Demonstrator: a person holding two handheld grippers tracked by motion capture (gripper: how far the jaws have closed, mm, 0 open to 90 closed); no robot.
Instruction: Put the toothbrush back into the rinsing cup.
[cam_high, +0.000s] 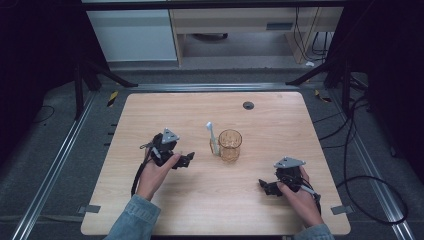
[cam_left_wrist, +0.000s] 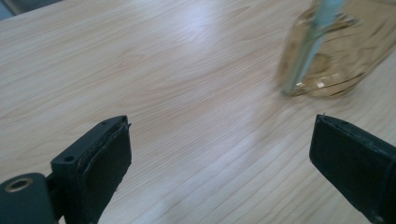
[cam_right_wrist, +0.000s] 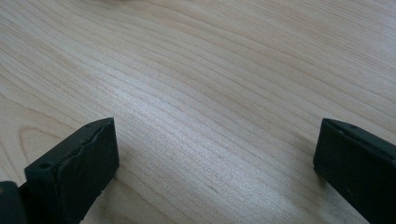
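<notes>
An amber see-through glass (cam_high: 230, 145) holds a pale blue-white toothbrush (cam_high: 212, 137) on a light wood-grain table (cam_high: 280, 120).

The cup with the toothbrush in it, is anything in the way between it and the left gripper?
No, nothing visible. Bare table lies between the open left gripper and the amber cup, which holds the toothbrush. In the left gripper view, wood alone separates the jaws from the cup.

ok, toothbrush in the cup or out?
Out. The toothbrush stands upright, leaning against the outside of the amber cup, its lower end on the table.
</notes>
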